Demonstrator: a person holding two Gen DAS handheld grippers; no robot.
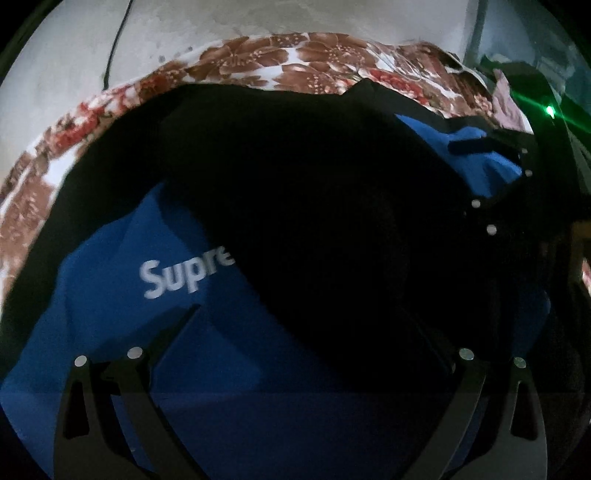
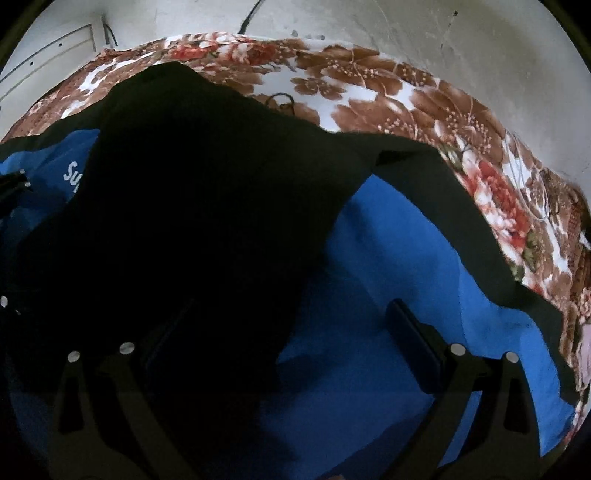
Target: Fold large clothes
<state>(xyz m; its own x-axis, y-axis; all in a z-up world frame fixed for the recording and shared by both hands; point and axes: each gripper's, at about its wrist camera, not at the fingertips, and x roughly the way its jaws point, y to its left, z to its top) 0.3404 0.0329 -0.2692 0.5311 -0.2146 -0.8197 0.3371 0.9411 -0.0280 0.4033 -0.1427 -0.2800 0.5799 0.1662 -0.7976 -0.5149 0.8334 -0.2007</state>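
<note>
**A:** Where's the garment from where you sit?

**B:** The hoodie, blue with black trim, lies spread on the floral bedspread, right under both tongs. A black part of it, hood or folded panel, I can't tell which, covers the middle. The white logo shows on the blue just left of that black part.

**A:** And the tongs?

**B:** My left tongs stand spread wide, nothing between the fingers; blue cloth under the left finger, black under the right. My right tongs are spread too, with the right finger plain against the blue. The other finger is lost in the black cloth, so I judge the spread from the finger mounts only. Whether either touches the cloth, I can't tell.

**A:** Which way does the piece run?

**B:** As I read it, the long axis goes away from me toward the wall, with the black part reaching farthest that way. The black-edged blue side lies right of the black part, nearest my right tongs. The logo side falls to my left tongs.

**A:** So the next move?

**B:** Probably take a side edge and bring it over the black middle. The right tongs look better placed for it.
</note>
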